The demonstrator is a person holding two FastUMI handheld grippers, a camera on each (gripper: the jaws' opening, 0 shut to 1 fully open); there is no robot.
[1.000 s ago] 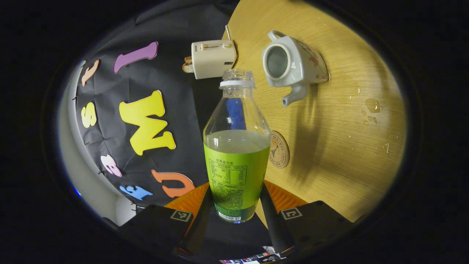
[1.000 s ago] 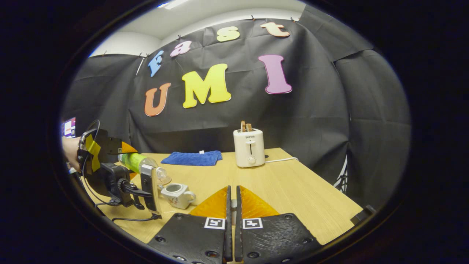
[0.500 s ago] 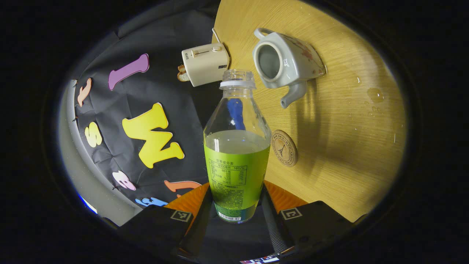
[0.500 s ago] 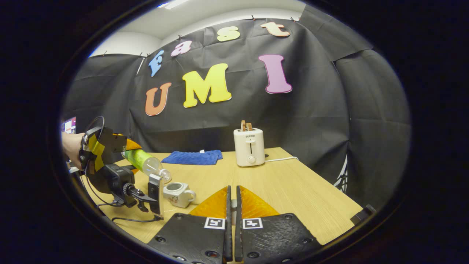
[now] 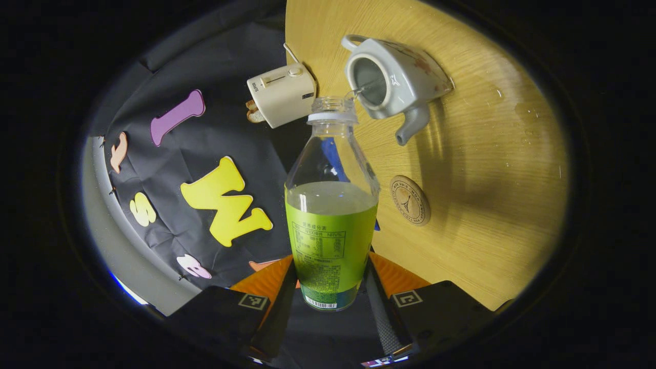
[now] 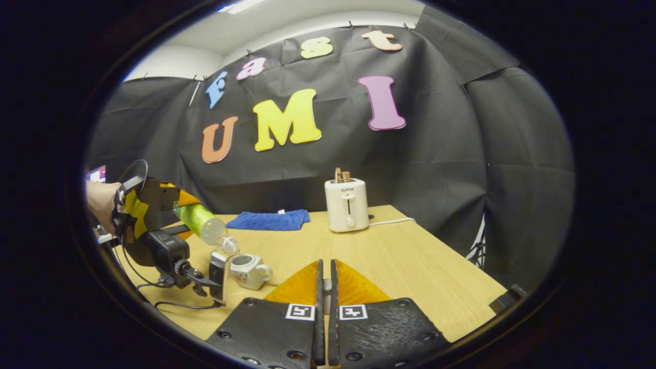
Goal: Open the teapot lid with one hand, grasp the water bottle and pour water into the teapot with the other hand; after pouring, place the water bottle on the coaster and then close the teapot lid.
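My left gripper [image 5: 330,287] is shut on a clear water bottle [image 5: 331,225] with a green label, uncapped and partly full. The bottle tips mouth-first over the white teapot [image 5: 394,77], which stands with its lid off, and a thin thread of water runs into the opening. A round cork coaster [image 5: 409,200] lies on the table beside the pot. In the right gripper view the tilted bottle [image 6: 202,219] hangs over the teapot [image 6: 248,269] at the left. My right gripper [image 6: 324,266] is held off to the side, shut, with a pale sliver like the lid's knob in the narrow gap.
A white toaster [image 6: 347,205] with bread in it stands at the back of the wooden table [image 6: 410,266], its cord trailing right. A blue cloth [image 6: 269,220] lies left of it. Water drops [image 5: 523,110] wet the table past the teapot. A hand [image 6: 100,197] holds the left gripper.
The left gripper has tipped the bottle further and brought its mouth over the teapot's opening; water now trickles in. The right gripper has stayed still.
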